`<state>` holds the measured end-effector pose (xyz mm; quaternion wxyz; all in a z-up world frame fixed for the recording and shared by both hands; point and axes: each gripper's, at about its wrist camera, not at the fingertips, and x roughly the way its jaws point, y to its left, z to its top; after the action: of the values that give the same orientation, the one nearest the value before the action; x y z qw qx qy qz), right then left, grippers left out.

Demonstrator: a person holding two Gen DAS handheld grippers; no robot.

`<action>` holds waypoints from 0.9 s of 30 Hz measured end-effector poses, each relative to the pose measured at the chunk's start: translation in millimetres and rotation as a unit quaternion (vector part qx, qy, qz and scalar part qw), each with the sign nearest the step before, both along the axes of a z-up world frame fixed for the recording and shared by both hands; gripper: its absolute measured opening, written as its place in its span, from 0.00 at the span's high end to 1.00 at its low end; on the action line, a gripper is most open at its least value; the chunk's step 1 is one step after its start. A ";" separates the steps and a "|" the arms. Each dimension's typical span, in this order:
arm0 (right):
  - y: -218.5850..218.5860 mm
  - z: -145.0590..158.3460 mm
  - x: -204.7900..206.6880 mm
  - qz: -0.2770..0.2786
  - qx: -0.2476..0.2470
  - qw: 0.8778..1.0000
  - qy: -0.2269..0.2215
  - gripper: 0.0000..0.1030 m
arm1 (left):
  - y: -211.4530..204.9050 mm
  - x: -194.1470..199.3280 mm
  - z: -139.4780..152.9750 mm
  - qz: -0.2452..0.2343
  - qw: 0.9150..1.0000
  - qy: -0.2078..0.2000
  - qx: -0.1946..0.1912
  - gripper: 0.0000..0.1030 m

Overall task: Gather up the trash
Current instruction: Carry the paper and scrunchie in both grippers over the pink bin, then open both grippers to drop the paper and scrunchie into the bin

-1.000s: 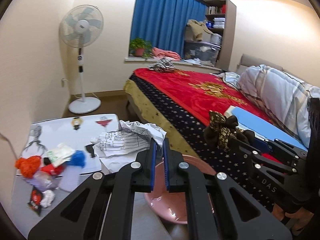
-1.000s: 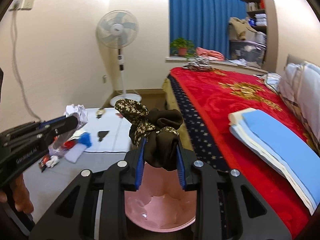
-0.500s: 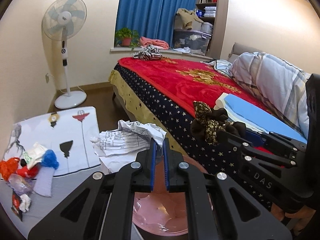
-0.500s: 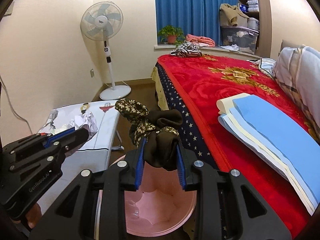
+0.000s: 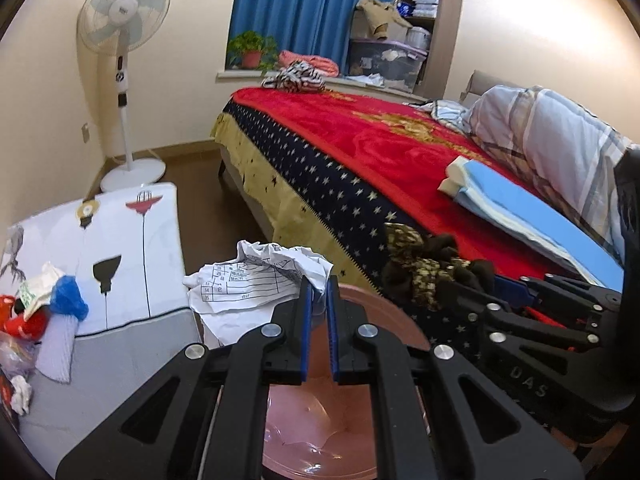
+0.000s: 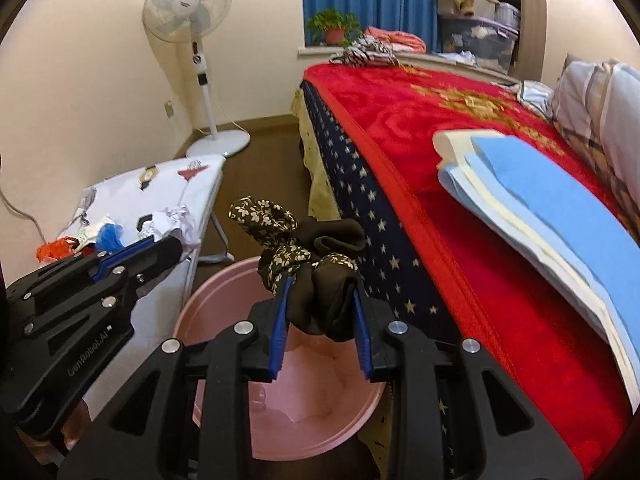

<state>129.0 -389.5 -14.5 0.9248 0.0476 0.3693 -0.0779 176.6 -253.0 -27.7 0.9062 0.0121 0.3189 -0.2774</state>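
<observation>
The fingers of the left gripper (image 5: 318, 294) are clamped on crumpled paper (image 5: 256, 280), the right gripper (image 6: 320, 300) on a dark cloth (image 6: 316, 272), both above the pink bin (image 6: 208, 300), which holds nothing I can see.

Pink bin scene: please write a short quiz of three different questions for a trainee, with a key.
1. True or false: the left gripper pinches crumpled printed paper.
2. What does the right gripper hold? A) blue bag B) dark floral cloth C) fan
3. Fill in: both grippers are above the pink ___.

Key: 1 true; 2 B; 3 bin.
</observation>
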 end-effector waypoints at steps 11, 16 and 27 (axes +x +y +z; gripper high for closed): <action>-0.8 -2.2 -0.4 -0.008 0.010 1.000 0.001 0.44 | 4.7 8.8 -7.0 0.050 0.999 0.007 0.009 0.32; -0.8 2.9 -4.1 -0.021 0.004 1.000 -0.015 0.25 | 22.0 10.7 -4.7 0.108 0.994 0.003 -0.006 0.11; 31.6 41.7 -21.9 -0.019 -0.029 0.994 -0.104 0.04 | 65.2 -4.8 27.5 0.133 0.991 -0.026 0.005 0.11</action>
<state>107.1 -357.9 27.2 0.9577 0.0353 0.2673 -0.1008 171.8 -187.8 -0.3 0.9430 -0.0184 0.2954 -0.1524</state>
